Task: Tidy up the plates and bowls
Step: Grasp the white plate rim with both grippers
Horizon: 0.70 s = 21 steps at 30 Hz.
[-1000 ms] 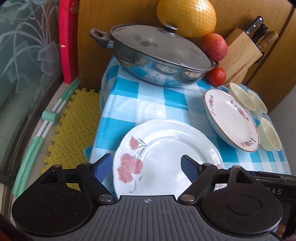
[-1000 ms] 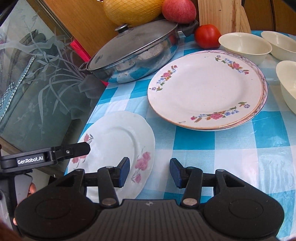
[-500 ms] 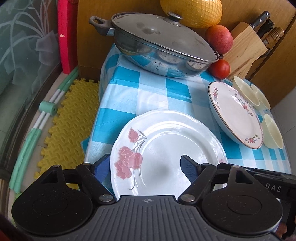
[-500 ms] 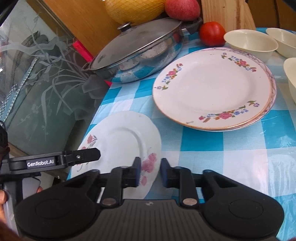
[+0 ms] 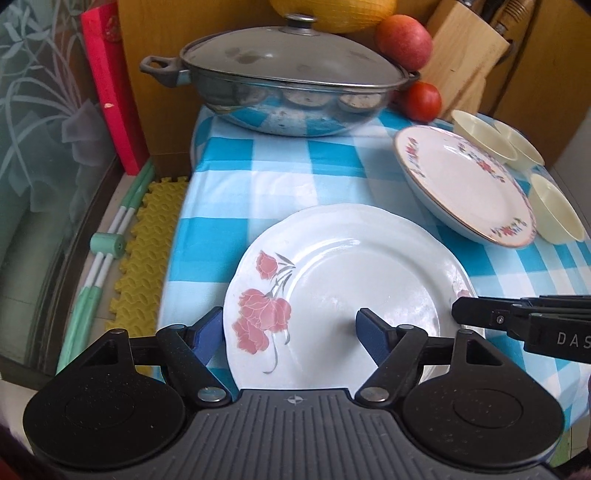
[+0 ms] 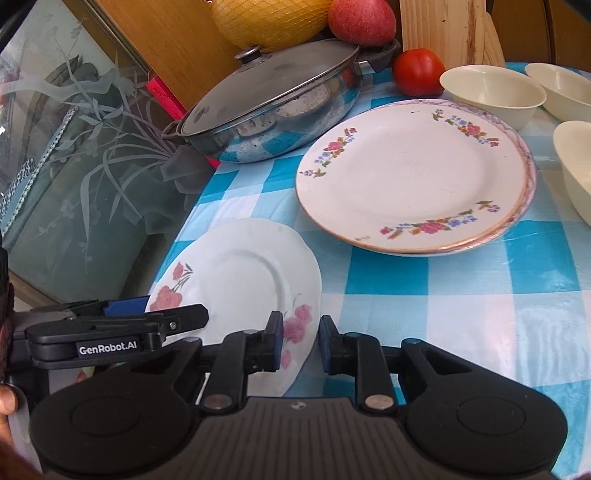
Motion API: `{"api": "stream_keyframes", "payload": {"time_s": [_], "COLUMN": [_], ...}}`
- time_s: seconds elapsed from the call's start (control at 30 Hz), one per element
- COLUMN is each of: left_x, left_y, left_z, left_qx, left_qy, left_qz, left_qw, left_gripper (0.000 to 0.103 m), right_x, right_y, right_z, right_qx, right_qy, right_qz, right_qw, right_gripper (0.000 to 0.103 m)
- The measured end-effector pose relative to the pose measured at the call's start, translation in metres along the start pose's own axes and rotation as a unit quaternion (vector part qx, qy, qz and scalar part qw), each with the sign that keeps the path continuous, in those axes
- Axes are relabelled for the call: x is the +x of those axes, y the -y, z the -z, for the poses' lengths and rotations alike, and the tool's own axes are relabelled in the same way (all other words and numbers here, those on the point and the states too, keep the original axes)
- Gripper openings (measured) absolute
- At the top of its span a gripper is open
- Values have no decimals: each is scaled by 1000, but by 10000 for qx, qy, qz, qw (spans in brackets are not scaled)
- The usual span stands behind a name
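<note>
A white plate with pink flowers (image 5: 343, 280) (image 6: 240, 280) lies at the near left corner of the checked table. My left gripper (image 5: 290, 326) is open, its jaws on either side of the plate's near left rim. My right gripper (image 6: 301, 341) has narrowed its jaws around the plate's right rim; the blue pads stand close to the rim, contact unclear. It shows in the left wrist view as a black finger (image 5: 517, 321). A stack of floral-rimmed plates (image 5: 465, 184) (image 6: 413, 177) lies further right. Three cream bowls (image 6: 491, 94) (image 5: 557, 210) stand beyond it.
A lidded steel pan (image 5: 288, 81) (image 6: 273, 99) stands at the back left. A tomato (image 6: 417, 70), an apple (image 5: 404, 40), a netted yellow fruit (image 6: 269, 22) and a wooden knife block (image 5: 465, 55) line the back. The table's left edge drops to yellow floor mats (image 5: 144, 251).
My right gripper's jaws have closed in from wide open to a narrow gap around the flowered plate's rim. The left gripper has come closer and lower over the plate.
</note>
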State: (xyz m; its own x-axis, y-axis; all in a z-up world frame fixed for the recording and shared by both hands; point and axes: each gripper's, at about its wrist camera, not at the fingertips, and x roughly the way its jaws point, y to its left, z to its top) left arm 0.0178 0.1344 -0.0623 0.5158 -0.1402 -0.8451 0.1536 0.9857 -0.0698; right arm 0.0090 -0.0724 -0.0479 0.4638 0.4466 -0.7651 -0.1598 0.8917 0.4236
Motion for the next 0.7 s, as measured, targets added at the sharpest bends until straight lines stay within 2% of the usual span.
{"api": "stream_keyframes", "payload": {"time_s": [0.17, 0.37, 0.53, 0.63, 0.7], "left_x": [1, 4, 7, 7, 6], "left_y": [14, 21, 25, 26, 27], "left_z": [3, 3, 2, 1, 2], "left_qx": [297, 401, 443, 403, 385], "left_qy": [-23, 61, 62, 65, 71], "left_qz": [170, 45, 7, -42, -67], "left_qw": [9994, 9992, 9990, 9992, 9992], "left_gripper": [81, 87, 91, 91, 90], "right_x": [-13, -12, -8, -7, -8], "right_y": [15, 11, 3, -4, -2], "right_z": [9, 12, 13, 17, 16], "right_qx": [-23, -129, -221, -459, -388], "right_qy": [78, 220, 339, 391, 404], "right_qz": [4, 52, 44, 230, 256], "right_qw": [10000, 9997, 9992, 9979, 9981], "right_gripper": [22, 26, 42, 39, 36]}}
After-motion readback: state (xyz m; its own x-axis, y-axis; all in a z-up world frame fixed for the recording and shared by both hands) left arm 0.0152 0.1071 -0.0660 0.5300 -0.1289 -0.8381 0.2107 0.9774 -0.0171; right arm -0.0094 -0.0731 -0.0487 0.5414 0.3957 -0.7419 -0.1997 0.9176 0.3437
